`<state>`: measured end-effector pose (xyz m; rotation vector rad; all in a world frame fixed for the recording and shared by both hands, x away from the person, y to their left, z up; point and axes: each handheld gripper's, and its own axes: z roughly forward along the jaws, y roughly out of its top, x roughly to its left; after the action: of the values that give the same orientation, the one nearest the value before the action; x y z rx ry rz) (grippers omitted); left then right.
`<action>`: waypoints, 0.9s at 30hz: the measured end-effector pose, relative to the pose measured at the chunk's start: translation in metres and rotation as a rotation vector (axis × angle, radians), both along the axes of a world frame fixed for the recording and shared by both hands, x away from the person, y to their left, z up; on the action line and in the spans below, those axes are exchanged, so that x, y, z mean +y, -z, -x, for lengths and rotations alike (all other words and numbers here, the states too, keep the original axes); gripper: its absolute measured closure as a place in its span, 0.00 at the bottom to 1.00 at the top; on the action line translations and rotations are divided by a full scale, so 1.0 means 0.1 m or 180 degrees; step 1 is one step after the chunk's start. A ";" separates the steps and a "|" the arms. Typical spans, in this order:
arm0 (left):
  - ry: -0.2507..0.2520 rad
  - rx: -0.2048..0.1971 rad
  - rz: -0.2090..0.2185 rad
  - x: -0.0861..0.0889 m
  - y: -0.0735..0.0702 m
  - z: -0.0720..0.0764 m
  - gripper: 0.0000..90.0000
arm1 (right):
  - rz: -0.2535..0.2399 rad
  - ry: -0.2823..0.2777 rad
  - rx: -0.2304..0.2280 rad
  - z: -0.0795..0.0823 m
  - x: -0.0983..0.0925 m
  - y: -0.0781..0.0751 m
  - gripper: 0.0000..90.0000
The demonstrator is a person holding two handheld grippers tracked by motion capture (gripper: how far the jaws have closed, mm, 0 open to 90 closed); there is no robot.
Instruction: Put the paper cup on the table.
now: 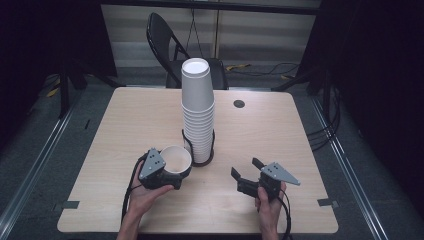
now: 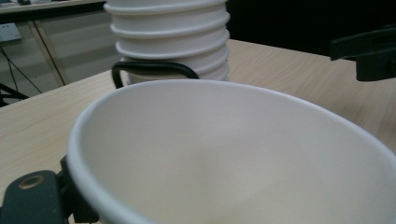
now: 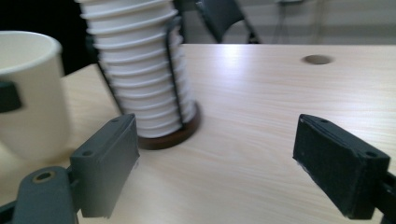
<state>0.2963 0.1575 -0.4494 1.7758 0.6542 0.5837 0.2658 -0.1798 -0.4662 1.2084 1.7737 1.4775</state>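
Left gripper [image 1: 172, 175]: fingers clenched on cup [image 1: 176, 159], mouth up, just left of stack base.
Cup, left gripper view: rim [image 2: 224, 88] fills foreground, stack [image 2: 170, 39] close behind.
Right gripper [image 1: 246, 175]: fingers [image 3: 107, 163] released, spread wide, nothing between; over bare worktop [image 1: 270, 130], right of stack.
Stack [image 1: 197, 110]: tall, upright in black wire holder [image 1: 200, 150], mid-worktop.

white cup [image 1: 176, 159] – (pale) wood table [image 1: 125, 125], black jaws
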 end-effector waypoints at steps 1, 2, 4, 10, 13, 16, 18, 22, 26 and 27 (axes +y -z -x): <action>-0.0037 0.0000 -0.0017 0.02 -0.01 -0.01 0.12 | 0.0006 0.0045 -0.0016 0.01 0.00 0.00 0.15; -0.0058 0.0004 -0.0024 0.03 -0.01 -0.02 0.12 | 0.0040 0.0127 -0.0053 0.02 -0.01 0.02 0.15; -0.0091 0.0019 0.0016 0.08 -0.04 -0.05 0.12 | 0.0050 0.0187 -0.0075 0.03 -0.04 0.05 0.15; -0.0173 0.0068 0.0146 0.21 -0.08 -0.15 0.12 | 0.0093 0.0217 -0.0049 0.04 -0.07 0.13 0.15; -0.0214 0.0054 0.0189 0.25 -0.11 -0.17 0.12 | 0.0113 0.0281 -0.0062 0.04 -0.09 0.17 0.15; -0.0269 0.0024 0.0196 0.29 -0.17 -0.21 0.12 | 0.0126 0.0316 -0.0096 0.04 -0.11 0.20 0.15; -0.0315 0.0015 0.0224 0.32 -0.19 -0.24 0.12 | 0.0141 0.0351 -0.0133 0.05 -0.12 0.22 0.15; -0.0420 0.0065 0.0283 0.37 -0.21 -0.31 0.12 | 0.0152 0.0363 -0.0171 0.07 -0.13 0.25 0.15; -0.0479 0.0077 0.0257 0.43 -0.24 -0.40 0.12 | 0.0149 0.0387 -0.0218 0.07 -0.14 0.27 0.15; -0.0494 0.0089 0.0270 0.44 -0.25 -0.43 0.12 | 0.0159 0.0394 -0.0234 0.07 -0.14 0.28 0.15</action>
<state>0.3389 0.2015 -0.4243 1.6663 0.8298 0.6278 0.2591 -0.1936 -0.4941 1.2007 1.6474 1.3814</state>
